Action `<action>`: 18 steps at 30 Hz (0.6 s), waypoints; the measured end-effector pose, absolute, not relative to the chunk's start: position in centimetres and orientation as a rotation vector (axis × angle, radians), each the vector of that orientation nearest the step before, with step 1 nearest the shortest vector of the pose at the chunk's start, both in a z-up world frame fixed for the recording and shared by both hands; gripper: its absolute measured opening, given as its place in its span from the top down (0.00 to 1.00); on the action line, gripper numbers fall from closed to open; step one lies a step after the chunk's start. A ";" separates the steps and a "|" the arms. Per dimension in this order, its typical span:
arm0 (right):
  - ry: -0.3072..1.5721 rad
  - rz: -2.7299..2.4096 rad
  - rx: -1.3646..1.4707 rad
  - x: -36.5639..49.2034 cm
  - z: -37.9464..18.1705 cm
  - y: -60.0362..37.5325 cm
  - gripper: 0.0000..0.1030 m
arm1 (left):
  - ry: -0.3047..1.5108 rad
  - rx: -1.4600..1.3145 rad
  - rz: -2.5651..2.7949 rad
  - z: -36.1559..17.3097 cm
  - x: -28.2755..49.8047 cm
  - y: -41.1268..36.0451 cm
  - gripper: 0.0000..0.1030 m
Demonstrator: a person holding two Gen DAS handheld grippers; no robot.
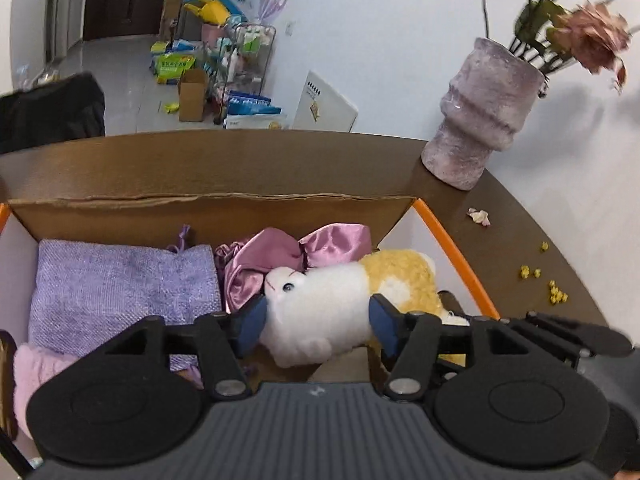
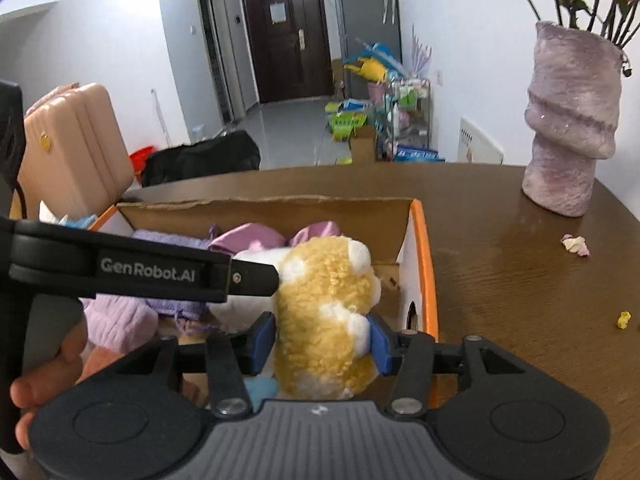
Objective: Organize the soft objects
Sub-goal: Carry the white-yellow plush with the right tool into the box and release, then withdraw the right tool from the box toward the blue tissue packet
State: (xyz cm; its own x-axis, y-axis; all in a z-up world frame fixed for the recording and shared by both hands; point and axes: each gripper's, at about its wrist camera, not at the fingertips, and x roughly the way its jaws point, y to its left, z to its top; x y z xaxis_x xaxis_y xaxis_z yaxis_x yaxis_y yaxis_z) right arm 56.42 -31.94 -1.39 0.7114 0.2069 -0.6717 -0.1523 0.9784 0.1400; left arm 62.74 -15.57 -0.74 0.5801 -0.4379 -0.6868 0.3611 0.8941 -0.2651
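Observation:
A white and yellow plush toy (image 1: pixel 328 312) (image 2: pixel 320 312) lies across the near part of an open cardboard box (image 1: pixel 240 200) (image 2: pixel 424 264) with orange edges. My left gripper (image 1: pixel 318 322) brackets its white head end. My right gripper (image 2: pixel 322 342) brackets its yellow rear. The blue pads (image 1: pixel 254 322) (image 2: pixel 380 346) of both sit at the fur without denting it. Both grippers are open. Inside the box lie a lilac knit pouch (image 1: pixel 120 292), a pink satin bag (image 1: pixel 280 252) and a pale pink fluffy item (image 2: pixel 116 320).
The box sits on a brown table (image 2: pixel 520 320). A mauve vase (image 1: pixel 480 120) (image 2: pixel 568 120) with dried flowers stands at the back right, with petals (image 2: pixel 576 245) and yellow crumbs (image 1: pixel 556 296) nearby. A pink suitcase (image 2: pixel 72 148) stands left. A person's hand (image 2: pixel 48 380) holds the left tool.

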 end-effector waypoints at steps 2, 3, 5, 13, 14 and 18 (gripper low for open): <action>0.746 0.184 0.084 56.2 -0.9 -32.4 0.49 | 0.802 -0.085 -0.445 -0.3 62.2 -15.3 0.43; 0.731 0.178 0.094 56.0 -0.3 -32.7 0.48 | 0.788 -0.087 -0.445 0.2 61.7 -15.0 0.43; 0.707 0.173 0.107 55.3 1.1 -33.4 0.46 | 0.765 -0.083 -0.437 1.5 60.9 -14.2 0.42; 0.562 0.153 0.090 49.4 8.9 -34.9 0.32 | 0.602 -0.036 -0.348 8.9 54.3 -9.3 0.32; 0.546 0.153 0.088 48.7 9.7 -35.1 0.31 | 0.584 -0.032 -0.335 9.7 53.1 -8.5 0.31; 0.484 0.160 0.078 44.9 12.4 -34.8 0.27 | 0.528 -0.013 -0.297 12.0 49.0 -6.6 0.27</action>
State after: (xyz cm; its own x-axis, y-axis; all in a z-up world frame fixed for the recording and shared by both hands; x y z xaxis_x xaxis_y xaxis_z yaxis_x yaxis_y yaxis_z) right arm 44.91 -34.78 12.41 0.8728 0.1714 -0.4569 -0.1342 0.9845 0.1129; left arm 49.01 -6.63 12.04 0.8219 -0.2826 -0.4947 0.2759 0.9571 -0.0883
